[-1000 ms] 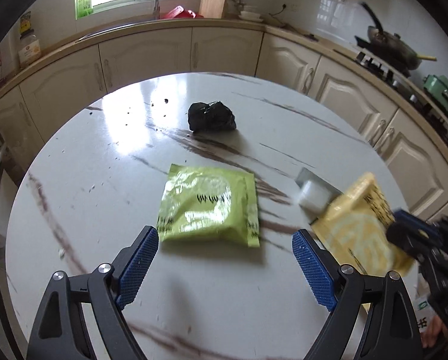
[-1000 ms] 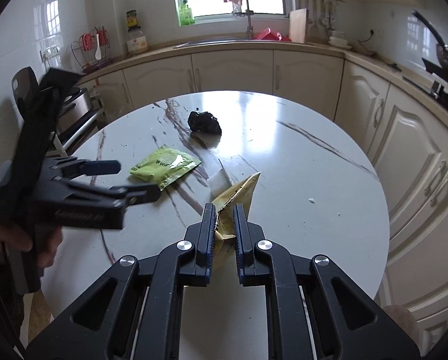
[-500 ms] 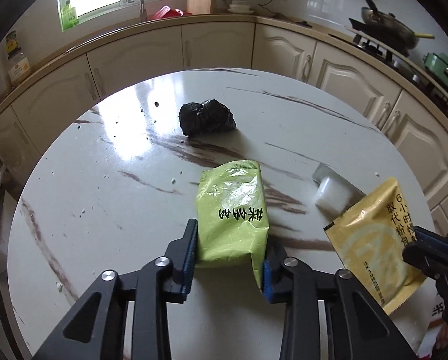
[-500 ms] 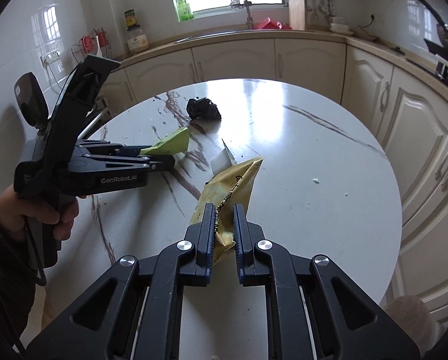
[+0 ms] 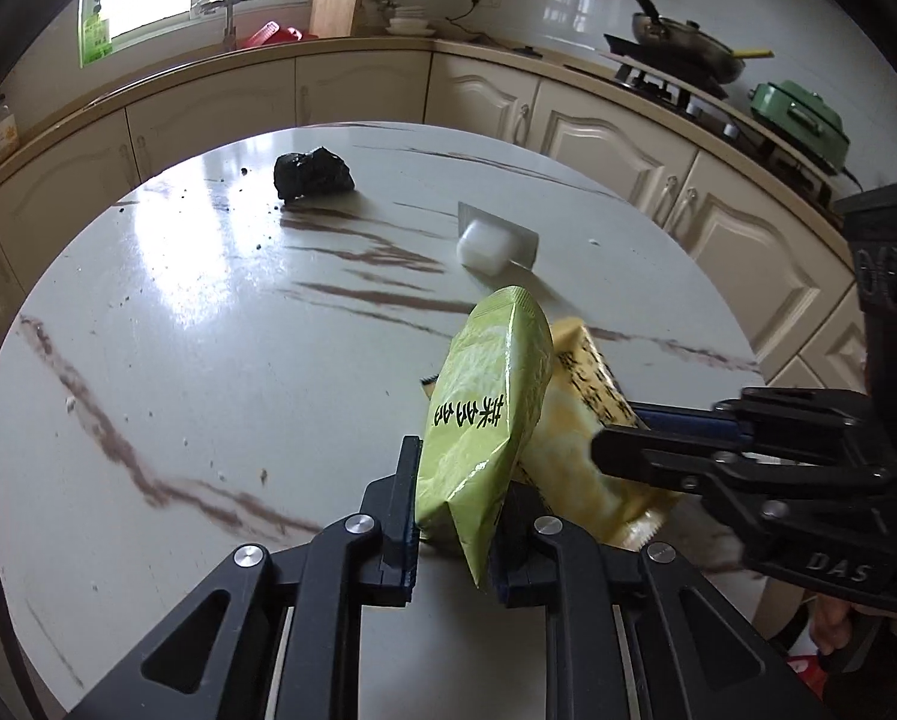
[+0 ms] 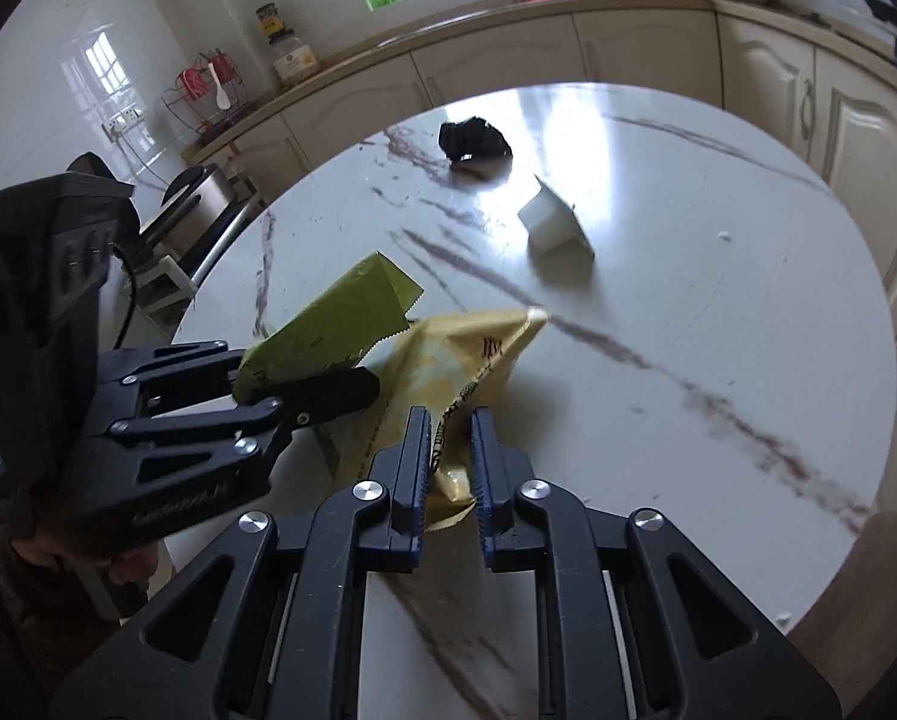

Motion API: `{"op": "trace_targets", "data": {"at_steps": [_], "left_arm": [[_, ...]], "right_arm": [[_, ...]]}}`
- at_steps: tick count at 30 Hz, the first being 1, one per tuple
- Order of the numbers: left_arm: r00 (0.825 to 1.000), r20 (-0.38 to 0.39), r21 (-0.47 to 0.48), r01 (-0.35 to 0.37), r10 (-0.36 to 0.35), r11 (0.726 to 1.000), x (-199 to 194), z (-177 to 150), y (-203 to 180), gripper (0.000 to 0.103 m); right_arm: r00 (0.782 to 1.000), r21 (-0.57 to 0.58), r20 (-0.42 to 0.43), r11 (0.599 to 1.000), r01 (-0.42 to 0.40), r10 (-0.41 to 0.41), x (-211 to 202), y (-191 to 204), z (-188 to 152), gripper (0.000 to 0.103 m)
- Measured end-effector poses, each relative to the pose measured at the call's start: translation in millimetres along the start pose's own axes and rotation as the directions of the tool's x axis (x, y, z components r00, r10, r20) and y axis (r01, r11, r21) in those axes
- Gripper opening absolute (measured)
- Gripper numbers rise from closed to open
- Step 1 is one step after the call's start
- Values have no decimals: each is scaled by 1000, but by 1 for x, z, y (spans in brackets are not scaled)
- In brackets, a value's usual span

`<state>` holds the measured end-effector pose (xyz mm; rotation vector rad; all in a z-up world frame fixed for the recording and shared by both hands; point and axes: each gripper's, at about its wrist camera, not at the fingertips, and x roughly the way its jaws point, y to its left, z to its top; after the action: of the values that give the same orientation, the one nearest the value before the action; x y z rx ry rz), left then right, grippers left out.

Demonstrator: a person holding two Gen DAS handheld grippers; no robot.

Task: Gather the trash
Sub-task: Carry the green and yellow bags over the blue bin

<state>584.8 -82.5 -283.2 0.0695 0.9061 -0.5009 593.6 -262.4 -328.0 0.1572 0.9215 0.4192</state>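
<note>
Left wrist view: my left gripper pinches the green packet upright, my right gripper apparently clamping the yellow packet.

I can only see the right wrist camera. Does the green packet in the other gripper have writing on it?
Observer: Yes. The left wrist view shows black characters printed across the green packet.
Operator: Are there any pots? I can't see one.
Observer: A frying pan sits on the stove, near a green lidded cooker.
Operator: Where do the pads pinch the packet?
Observer: The left gripper clamps its bottom end, one pad on each side.
</note>
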Motion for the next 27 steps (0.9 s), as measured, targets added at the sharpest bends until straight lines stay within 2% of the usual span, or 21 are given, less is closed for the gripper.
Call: {"op": "trace_targets", "data": {"at_steps": [4,7,10,12,19,27], "left_arm": [[1000,2,-13,19,-19,1000,-8,-6,0,15],[999,4,-26,35,-35,999,-7,-5,-1,14],[999,11,-56,54,-53,997,-5,-4,6,14],[999,16,-64,50,-49,997,-8,-6,6,14],[995,71,-79,72,-66,994,-35,-17,14,15],[985,171,-135,52,-29,989,-100,-47,47,15]], "right_arm": [[1000,60,0,998,16,-17,4,1,1,23],[999,43,-4,998,44,-44,8,8,5,26],[995,-8,11,996,94,-94,11,16,5,21],[994,-25,33,994,104,-103,10,18,3,13],[994,-40,94,997,65,-61,-11,31,3,11],[988,-123,152,991,55,-36,-31,85,22,11]]}}
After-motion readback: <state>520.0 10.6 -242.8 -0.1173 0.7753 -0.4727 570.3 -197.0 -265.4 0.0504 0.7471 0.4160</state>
